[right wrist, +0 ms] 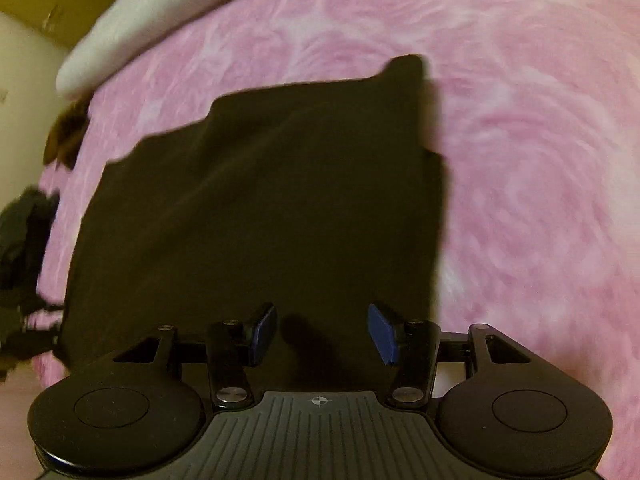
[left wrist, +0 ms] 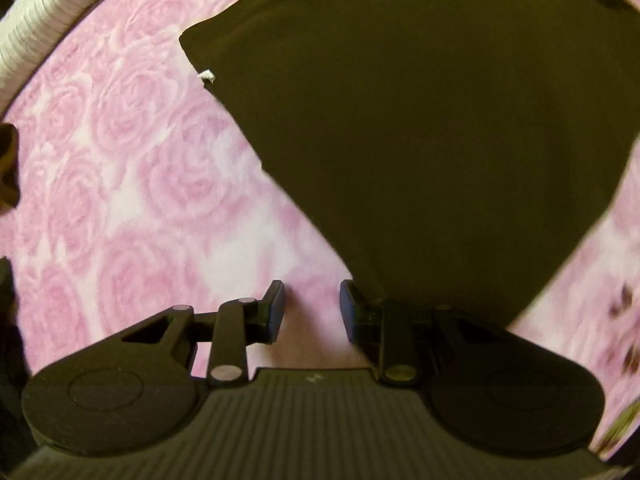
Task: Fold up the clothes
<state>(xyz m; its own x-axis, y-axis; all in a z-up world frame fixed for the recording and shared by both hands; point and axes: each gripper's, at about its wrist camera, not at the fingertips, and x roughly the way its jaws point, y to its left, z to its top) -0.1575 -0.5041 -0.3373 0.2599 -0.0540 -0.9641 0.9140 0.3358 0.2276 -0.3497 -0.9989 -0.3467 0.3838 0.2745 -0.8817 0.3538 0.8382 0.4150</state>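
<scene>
dark garment [left wrist: 420,128] lying flat on the pink rose-patterned bed cover [left wrist: 120,160], already folded to a compact panel with a small white tag [left wrist: 207,75] at one edge. left gripper [left wrist: 312,312] and right gripper [right wrist: 322,334] both with jaws released, empty. next fold likely needs matched corner grasps and aligned edges.

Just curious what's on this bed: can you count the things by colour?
Dark: 1 folded garment
Pink: 1 rose-patterned blanket
White: 1 pillow
Black with blue pads: 2 grippers, left gripper and right gripper, both open
Total: 5
A dark blurred heap at the bed's edge is left uncounted.
</scene>
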